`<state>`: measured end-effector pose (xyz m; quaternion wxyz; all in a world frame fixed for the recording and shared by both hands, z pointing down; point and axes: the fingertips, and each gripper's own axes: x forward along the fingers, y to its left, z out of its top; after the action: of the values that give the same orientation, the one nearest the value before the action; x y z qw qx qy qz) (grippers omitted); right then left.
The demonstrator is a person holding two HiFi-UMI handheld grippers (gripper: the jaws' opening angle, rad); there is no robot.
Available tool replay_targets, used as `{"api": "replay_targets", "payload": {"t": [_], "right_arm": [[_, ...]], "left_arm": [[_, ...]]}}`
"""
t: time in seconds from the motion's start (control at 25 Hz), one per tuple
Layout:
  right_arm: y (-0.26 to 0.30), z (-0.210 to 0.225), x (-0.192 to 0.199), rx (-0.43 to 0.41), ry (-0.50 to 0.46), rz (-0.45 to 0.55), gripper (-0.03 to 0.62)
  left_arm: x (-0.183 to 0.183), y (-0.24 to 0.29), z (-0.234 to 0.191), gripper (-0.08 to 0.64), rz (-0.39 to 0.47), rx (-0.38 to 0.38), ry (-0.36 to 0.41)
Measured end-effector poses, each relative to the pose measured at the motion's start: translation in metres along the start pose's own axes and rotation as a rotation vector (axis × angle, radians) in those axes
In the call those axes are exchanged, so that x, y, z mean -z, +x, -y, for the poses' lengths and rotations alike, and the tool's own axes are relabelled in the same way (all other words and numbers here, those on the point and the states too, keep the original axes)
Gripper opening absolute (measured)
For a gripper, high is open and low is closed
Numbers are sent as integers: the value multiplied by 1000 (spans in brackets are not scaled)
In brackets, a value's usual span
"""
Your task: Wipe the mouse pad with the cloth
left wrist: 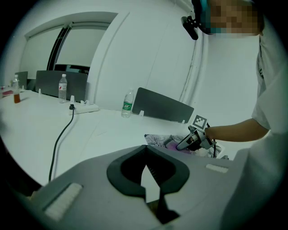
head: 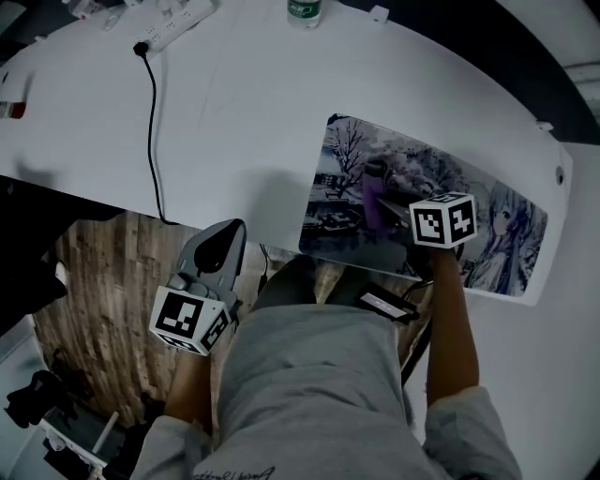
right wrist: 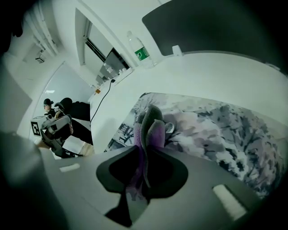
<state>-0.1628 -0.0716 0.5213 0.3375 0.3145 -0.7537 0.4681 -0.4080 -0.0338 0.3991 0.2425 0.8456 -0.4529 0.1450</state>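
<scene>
White table (head: pixel 234 103) seen from above. Printed mouse pad (head: pixel 352 164) laid at near edge, right side. Left tool (left wrist: pixel 146 167) held off table, jaws together, nothing gripped. Right tool (right wrist: pixel 145 155) clamped on purple cloth (right wrist: pixel 150 128), cloth pressed onto pad's left part. Wiping judged under way; right stretch of pad judged left to cover.

No text can be read; the green label on the clear plastic bottle (head: pixel 304 11) at 12 o'clock is too small.
</scene>
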Motion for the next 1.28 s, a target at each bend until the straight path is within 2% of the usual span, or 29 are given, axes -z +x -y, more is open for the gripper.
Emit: {"api": "replay_targets", "payload": {"t": [0.28, 0.6, 0.76, 1.04, 1.28], "right_arm": [[36, -45, -20, -64, -72, -38, 71], [62, -83, -30, -116, -143, -69, 71], [62, -84, -30, -122, -147, -42, 71], [42, -80, -30, -137, -111, 62, 71], [-2, -50, -10, -131, -68, 124, 71]], "left_arm": [[4, -13, -19, 18, 19, -38, -33], [3, -25, -31, 19, 23, -67, -35], [1, -25, -29, 18, 9, -67, -28], [-8, -15, -12, 18, -10, -32, 18], [-12, 14, 32, 18, -21, 36, 69]]}}
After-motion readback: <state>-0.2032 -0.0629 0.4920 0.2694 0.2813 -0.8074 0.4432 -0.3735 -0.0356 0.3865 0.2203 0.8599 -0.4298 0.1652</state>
